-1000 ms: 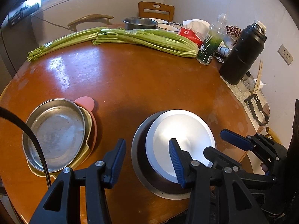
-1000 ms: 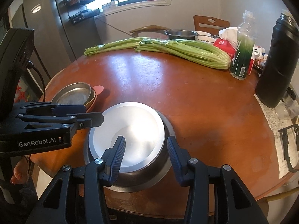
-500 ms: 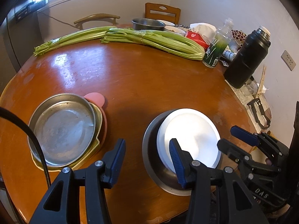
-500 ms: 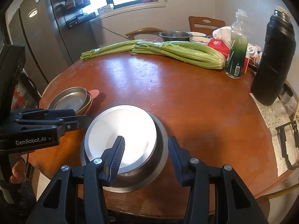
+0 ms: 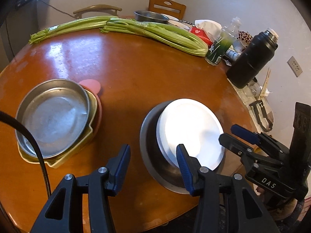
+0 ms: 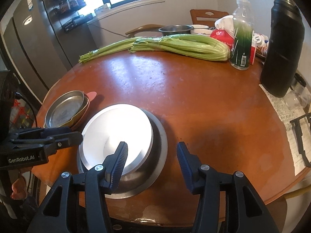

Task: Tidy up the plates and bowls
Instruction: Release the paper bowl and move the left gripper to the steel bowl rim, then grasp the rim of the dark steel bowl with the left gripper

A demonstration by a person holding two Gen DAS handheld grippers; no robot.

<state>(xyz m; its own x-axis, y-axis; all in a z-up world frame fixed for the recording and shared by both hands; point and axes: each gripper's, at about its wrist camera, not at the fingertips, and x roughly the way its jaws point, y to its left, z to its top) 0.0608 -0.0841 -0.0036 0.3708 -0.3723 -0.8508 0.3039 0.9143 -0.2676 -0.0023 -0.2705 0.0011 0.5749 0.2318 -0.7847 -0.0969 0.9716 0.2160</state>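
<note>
A white plate (image 5: 189,134) lies tilted inside a steel bowl (image 5: 150,155) near the table's front edge; both show in the right wrist view, plate (image 6: 116,134) and bowl (image 6: 157,155). To the left a steel pan (image 5: 52,116) sits stacked on a yellow dish (image 5: 58,162) and a pink plate (image 5: 91,82); this stack also shows in the right wrist view (image 6: 64,111). My left gripper (image 5: 152,162) is open and empty, just in front of the bowl's left rim. My right gripper (image 6: 152,158) is open and empty over the bowl's right rim.
Celery bunches (image 5: 155,33) lie across the far side of the round wooden table (image 5: 136,73). A green bottle (image 6: 241,38), a black thermos (image 6: 281,44), a red packet and a steel pot (image 6: 174,30) stand at the back right. A fridge (image 6: 29,48) stands left.
Both grippers have drawn back and spread apart. The white plate now lies tilted in the bowl, shifted to one side. Both stay open.
</note>
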